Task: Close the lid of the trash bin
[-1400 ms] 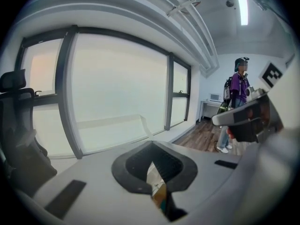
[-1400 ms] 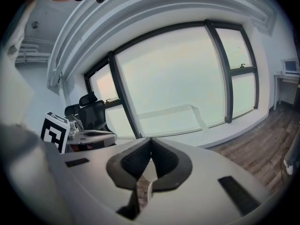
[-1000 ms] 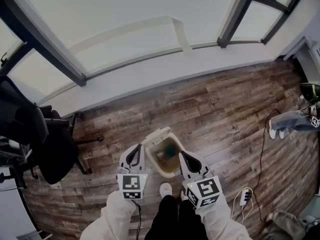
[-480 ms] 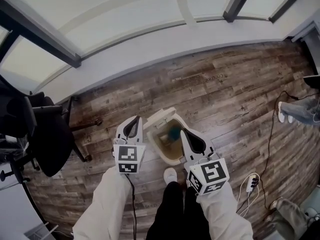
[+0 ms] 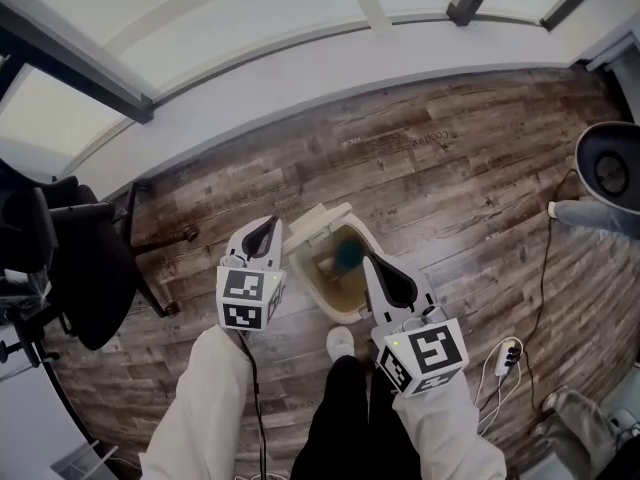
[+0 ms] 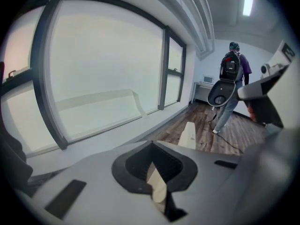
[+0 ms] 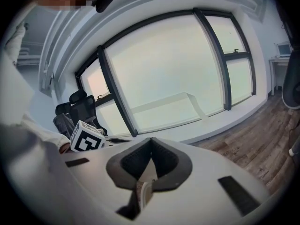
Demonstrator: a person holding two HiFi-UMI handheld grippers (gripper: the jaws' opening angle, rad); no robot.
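In the head view a small cream trash bin (image 5: 309, 286) stands on the wood floor, just ahead of the person's feet. Its lid (image 5: 318, 222) is tipped up at the far rim, and something teal (image 5: 348, 255) lies inside. My left gripper (image 5: 265, 230) is shut and empty, its tip just left of the raised lid. My right gripper (image 5: 384, 271), also shut and empty, sits over the bin's right rim. The left gripper view shows the cream lid (image 6: 189, 136) edge-on just past the left gripper (image 6: 152, 146). The right gripper (image 7: 151, 142) faces the windows.
A black office chair (image 5: 70, 258) stands at the left. A white power strip with cables (image 5: 497, 362) lies on the floor at the right. Another person's leg (image 5: 592, 215) and a round grey dish-shaped object (image 5: 610, 163) are at the far right. A window wall runs along the back.
The left gripper has moved forward along the bin's left side to the raised lid. The right gripper has stayed by the bin's right rim. The head view has shifted slightly.
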